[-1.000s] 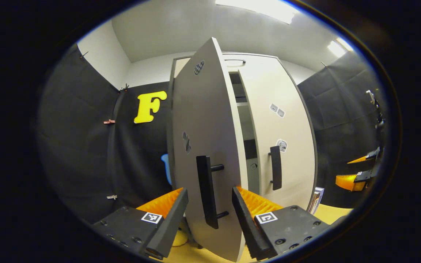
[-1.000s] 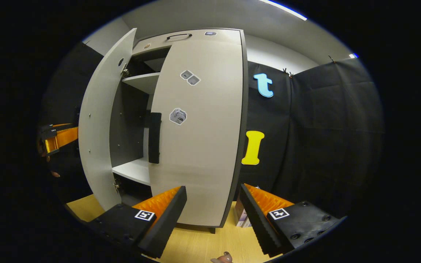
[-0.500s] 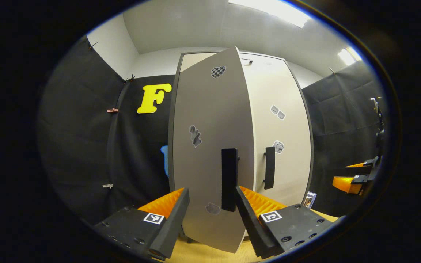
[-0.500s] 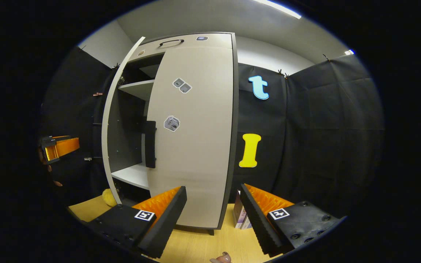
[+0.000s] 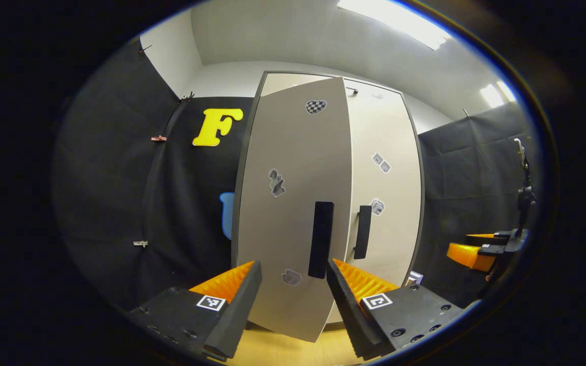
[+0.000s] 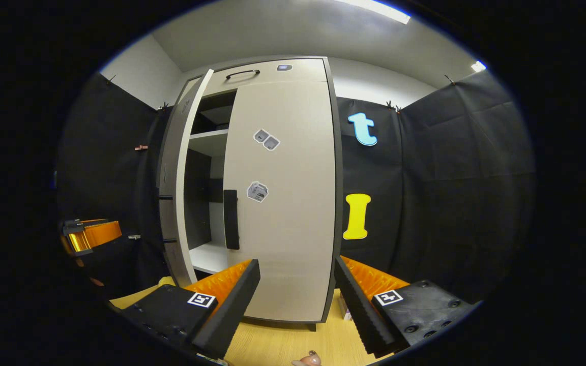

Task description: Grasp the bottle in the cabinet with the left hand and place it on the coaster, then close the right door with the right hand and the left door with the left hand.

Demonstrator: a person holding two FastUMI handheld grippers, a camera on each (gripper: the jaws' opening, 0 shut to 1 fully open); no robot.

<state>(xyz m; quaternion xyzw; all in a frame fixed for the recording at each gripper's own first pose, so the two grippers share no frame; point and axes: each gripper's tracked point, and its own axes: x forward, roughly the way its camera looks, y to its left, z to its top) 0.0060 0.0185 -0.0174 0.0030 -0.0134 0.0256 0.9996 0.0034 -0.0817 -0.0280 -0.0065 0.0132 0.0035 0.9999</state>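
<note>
Both pairs of jaws stand wide apart and clamp on nothing. In the left gripper view, the left gripper [image 5: 292, 300] faces the cabinet's [image 5: 384, 132] left door [image 5: 293, 203], which is swung nearly shut but still stands out a little from the cabinet front. The lower part of that door, with its dark upright handle [image 5: 320, 239], shows between the two fingers; whether either finger touches the door cannot be told. Just beyond it is the right door [image 5: 389, 203], closed flat, with its own dark handle [image 5: 362, 232]. Far off at the right edge of this view the right gripper [image 5: 481, 248] hangs in the air, well apart from the cabinet.

In the right gripper view, the right gripper [image 6: 295, 300] points at the closed right door [image 6: 285, 203] without touching it. From this angle the left door [image 6: 176, 183] is seen almost edge-on, and the gap beside it opens onto the dark inside of the cabinet with two pale shelves [image 6: 210, 143]. At the left edge the left gripper [image 6: 89, 235] shows, near the left door. A wooden tabletop [image 6: 283, 345] runs under the cabinet, and a small yellow shape [image 6: 167, 281] peeks out low beside the left door. The bottle and the coaster cannot be made out.
</note>
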